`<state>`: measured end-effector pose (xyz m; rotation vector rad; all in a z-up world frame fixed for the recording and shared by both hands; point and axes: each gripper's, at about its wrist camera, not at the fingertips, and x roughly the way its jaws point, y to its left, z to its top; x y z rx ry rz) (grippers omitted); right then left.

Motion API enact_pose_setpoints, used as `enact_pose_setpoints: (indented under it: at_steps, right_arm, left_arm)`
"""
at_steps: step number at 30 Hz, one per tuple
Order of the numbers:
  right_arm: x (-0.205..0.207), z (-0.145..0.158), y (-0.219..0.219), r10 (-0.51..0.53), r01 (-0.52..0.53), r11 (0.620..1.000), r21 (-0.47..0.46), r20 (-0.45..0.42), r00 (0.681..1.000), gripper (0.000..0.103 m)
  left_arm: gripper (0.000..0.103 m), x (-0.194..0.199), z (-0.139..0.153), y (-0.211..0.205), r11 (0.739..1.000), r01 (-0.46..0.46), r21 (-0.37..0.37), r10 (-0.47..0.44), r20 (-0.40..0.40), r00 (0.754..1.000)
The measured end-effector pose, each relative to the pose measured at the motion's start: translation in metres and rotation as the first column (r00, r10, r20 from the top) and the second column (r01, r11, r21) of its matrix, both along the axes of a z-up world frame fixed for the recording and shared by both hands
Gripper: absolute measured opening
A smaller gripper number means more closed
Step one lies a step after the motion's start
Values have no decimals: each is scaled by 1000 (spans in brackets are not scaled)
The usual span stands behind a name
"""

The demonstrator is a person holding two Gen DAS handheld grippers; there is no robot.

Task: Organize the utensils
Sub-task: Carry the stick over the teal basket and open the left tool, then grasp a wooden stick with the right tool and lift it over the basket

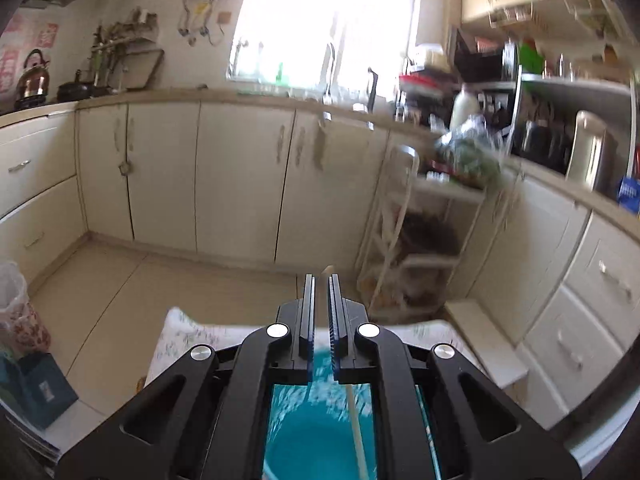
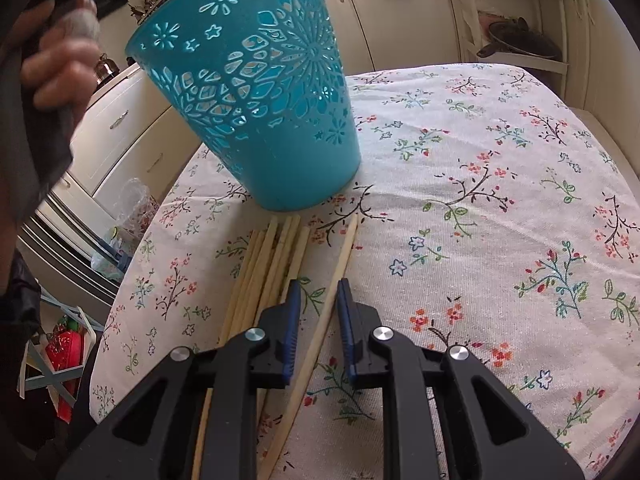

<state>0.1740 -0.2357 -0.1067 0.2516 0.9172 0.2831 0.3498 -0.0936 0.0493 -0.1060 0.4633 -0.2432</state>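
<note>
The left hand-held gripper (image 1: pixel 321 280) has its jaws pressed nearly together on a single pale chopstick (image 1: pixel 357 432), whose tip pokes out past the fingertips while its shaft runs down into the teal holder (image 1: pixel 320 440) directly below, so it is probably being lowered in. In the right wrist view the perforated holder stands on the floral-clothed surface (image 2: pixel 500 200), close to the loose chopsticks, likely to keep each transfer short. The right hand-held gripper (image 2: pixel 318 286) hovers spread, straddling a lone chopstick (image 2: pixel 332 296) lying apart from the bundle (image 2: pixel 264 268), apparently the next pick
</note>
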Motion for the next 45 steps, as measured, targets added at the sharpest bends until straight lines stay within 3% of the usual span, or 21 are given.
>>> enact_pose_setpoints:
  at_steps: [3,5,7,9,13,16,19,21,24,27,30,33,36,40,43,45]
  right_arm:
    - [-1,0,0,3,-3,1000,1,1,1000,21]
    - [-1,0,1,4,-4,1000,-1,1,1000,21]
    - [0,1,2,5,-5,1000,-6,-1,1000,21]
    - [0,2,2,5,-5,1000,-18,-4,1000,21]
    - [-2,3,5,1,-1,998,-58,-4,1000,21]
    - [-3,4,16,10,-9,989,-147,9,1000,18]
    - [-6,5,34,49,-39,956,-290,26,998,17]
    - [-6,7,39,66,-58,944,-323,13,998,15]
    - [-3,8,27,50,-54,965,-258,-22,998,7]
    - [-5,7,-5,-8,6,1000,-24,-75,997,6]
    - [-15,14,-29,-48,61,981,186,-73,996,6]
    - [-27,45,-46,-74,67,930,360,7,997,6]
    - [-27,95,-46,-86,19,906,423,140,986,6]
    - [-3,164,-34,-126,-31,904,426,334,934,6]
    - [34,193,-22,-169,-18,911,411,415,894,6]
    - [60,196,-9,-185,1,923,385,441,878,6]
  left_arm:
    - [7,-10,-13,6,999,15,39,-14,-35,999]
    - [13,-21,-15,16,999,11,33,-10,-35,999]
    - [40,-36,-16,34,1000,-21,16,21,-33,999]
    - [55,-54,-23,53,998,-66,4,66,-35,997]
    - [75,-79,-59,86,991,-133,14,134,-101,986]
    - [77,-84,-98,101,987,-152,50,159,-192,968]
    - [80,-87,-134,110,988,-148,42,154,-290,945]
    - [81,-87,-148,111,989,-145,35,148,-328,933]
    - [84,-87,-164,113,990,-138,25,137,-372,918]
    - [86,-89,-168,117,990,-139,-16,122,-378,918]
    - [87,-88,-173,122,989,-144,-45,115,-396,911]
    - [88,-87,-174,124,987,-149,-64,111,-398,911]
    - [88,-86,-174,123,987,-146,-63,109,-399,911]
    - [89,-85,-173,122,987,-148,-71,108,-398,911]
    - [89,-86,-173,122,986,-147,-76,106,-397,912]
    - [90,-85,-173,122,986,-146,-75,105,-397,912]
